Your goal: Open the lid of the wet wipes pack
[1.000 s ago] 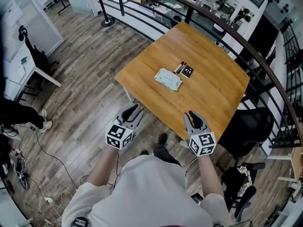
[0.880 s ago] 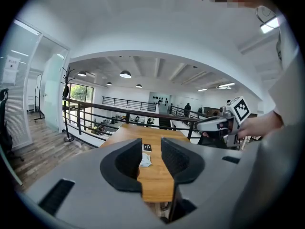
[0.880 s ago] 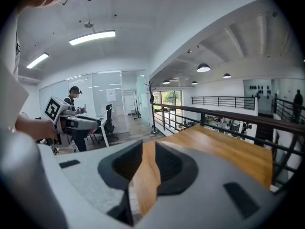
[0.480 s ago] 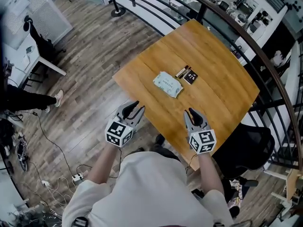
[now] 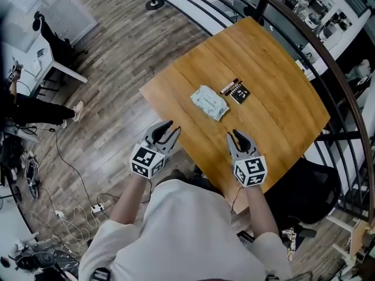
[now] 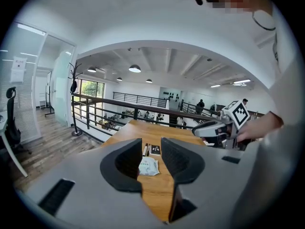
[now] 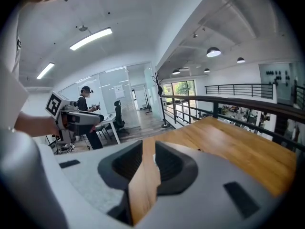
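Observation:
The wet wipes pack (image 5: 209,102), pale green-white and flat, lies near the middle of the wooden table (image 5: 275,92), lid down. My left gripper (image 5: 167,129) hovers at the table's near-left edge, open and empty. In the left gripper view the pack (image 6: 148,166) shows between the spread jaws, some way ahead of the left gripper (image 6: 151,143). My right gripper (image 5: 237,137) is over the near edge, right of the pack. In its own view the right gripper (image 7: 148,149) stands open by a narrow gap, with only tabletop showing through.
A small black card (image 5: 240,92) and a pen (image 5: 229,86) lie just beyond the pack. A dark railing (image 5: 328,69) curves round the table's far side. A black chair (image 5: 316,183) stands to the right. Cables (image 5: 70,215) trail over the wooden floor at left.
Both grippers have moved forward towards the table and a little down, so their tips are now at its near edge. The pack has not moved. Neither gripper's jaws changed.

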`<state>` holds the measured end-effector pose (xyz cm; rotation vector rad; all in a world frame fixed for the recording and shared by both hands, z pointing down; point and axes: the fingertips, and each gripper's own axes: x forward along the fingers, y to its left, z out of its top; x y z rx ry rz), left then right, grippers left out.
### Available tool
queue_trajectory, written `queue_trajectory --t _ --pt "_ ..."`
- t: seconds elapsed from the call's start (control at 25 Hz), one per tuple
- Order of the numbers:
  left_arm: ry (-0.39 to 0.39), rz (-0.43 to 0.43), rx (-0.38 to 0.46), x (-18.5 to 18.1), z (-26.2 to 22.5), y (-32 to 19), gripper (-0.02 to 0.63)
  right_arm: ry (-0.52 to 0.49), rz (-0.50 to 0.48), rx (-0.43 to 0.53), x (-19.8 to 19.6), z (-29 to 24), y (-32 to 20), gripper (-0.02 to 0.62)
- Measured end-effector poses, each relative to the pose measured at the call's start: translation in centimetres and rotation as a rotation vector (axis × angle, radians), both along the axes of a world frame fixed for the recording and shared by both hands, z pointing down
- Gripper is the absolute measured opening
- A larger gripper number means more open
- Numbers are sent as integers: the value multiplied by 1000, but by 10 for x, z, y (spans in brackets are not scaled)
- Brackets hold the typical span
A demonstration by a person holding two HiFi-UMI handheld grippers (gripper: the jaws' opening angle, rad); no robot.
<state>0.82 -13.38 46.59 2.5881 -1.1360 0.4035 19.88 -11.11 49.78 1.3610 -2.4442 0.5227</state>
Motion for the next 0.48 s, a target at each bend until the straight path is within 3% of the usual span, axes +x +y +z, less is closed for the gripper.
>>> queue_trajectory --t 0.48 --pt "-10 77 -56 12 37 -39 117 33 11 -53 -5 28 -36 71"
